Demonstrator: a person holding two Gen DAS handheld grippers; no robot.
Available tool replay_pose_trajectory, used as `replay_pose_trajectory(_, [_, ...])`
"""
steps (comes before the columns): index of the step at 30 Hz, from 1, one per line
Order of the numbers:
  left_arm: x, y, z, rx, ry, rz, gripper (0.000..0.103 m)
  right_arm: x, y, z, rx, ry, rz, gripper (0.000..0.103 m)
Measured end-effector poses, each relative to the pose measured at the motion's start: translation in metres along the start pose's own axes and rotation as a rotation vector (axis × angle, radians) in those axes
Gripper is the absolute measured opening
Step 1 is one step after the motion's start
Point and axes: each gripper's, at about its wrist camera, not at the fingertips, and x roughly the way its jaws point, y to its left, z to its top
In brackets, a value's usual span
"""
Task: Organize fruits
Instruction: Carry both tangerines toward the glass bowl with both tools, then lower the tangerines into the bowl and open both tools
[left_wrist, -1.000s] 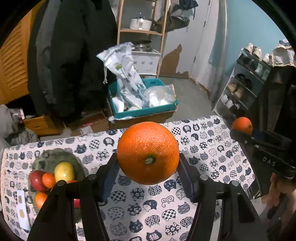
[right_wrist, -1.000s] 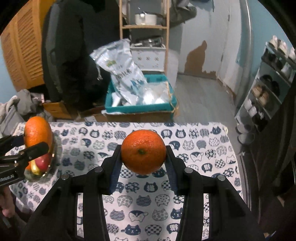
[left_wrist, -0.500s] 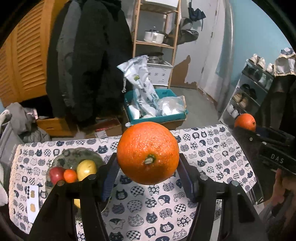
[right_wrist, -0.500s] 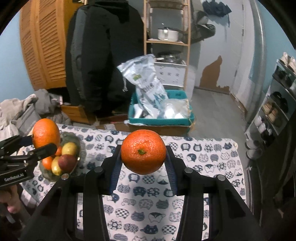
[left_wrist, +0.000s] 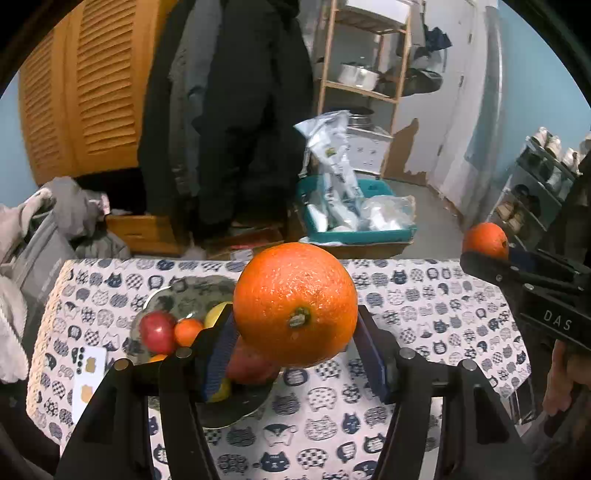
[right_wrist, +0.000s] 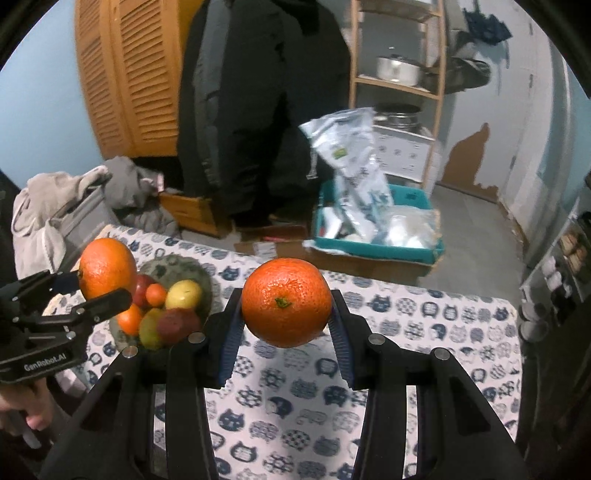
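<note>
We pinch a large orange (left_wrist: 295, 304) in our left hand-held gripper (left_wrist: 295, 347) above the bowl (left_wrist: 184, 295), whose heaped fruit beneath may scatter if it drops.

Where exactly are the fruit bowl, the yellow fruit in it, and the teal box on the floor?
fruit bowl (right_wrist: 176, 266), right wrist view, bare far inner wall.
yellow fruit (right_wrist: 183, 294), right wrist view, middle of its skin.
teal box (right_wrist: 373, 252), right wrist view, its front wall.
</note>
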Motion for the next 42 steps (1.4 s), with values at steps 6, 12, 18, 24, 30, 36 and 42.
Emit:
replay_pose_trajectory(6, [0.004, 0.030, -0.005, -0.032, 0.009, 0.047, 0.063, 0.026, 0.030, 0.011, -0.024, 0.034, 0.063, 0.044])
replay_pose_trajectory(12, [0.014, 0.063, -0.012, -0.072, 0.035, 0.086, 0.063, 0.054, 0.059, 0.020, -0.044, 0.068, 0.123, 0.044])
replay_pose_trajectory(18, [0.035, 0.089, -0.018, -0.104, 0.078, 0.108, 0.063, 0.086, 0.082, 0.022, -0.056, 0.115, 0.162, 0.044])
replay_pose_trajectory(24, [0.070, 0.111, -0.030, -0.139, 0.149, 0.115, 0.063, 0.127, 0.096, 0.022, -0.059, 0.178, 0.185, 0.044])
replay_pose_trajectory(30, [0.102, 0.123, -0.042, -0.169, 0.215, 0.117, 0.063, 0.169, 0.102, 0.015, -0.048, 0.249, 0.220, 0.044])
replay_pose_trajectory(36, [0.122, 0.131, -0.047, -0.192, 0.255, 0.116, 0.063, 0.209, 0.105, 0.000, -0.034, 0.337, 0.236, 0.044])
replay_pose_trajectory(42, [0.140, 0.137, -0.052, -0.205, 0.292, 0.116, 0.064, 0.230, 0.105, -0.008, -0.032, 0.380, 0.244, 0.044])
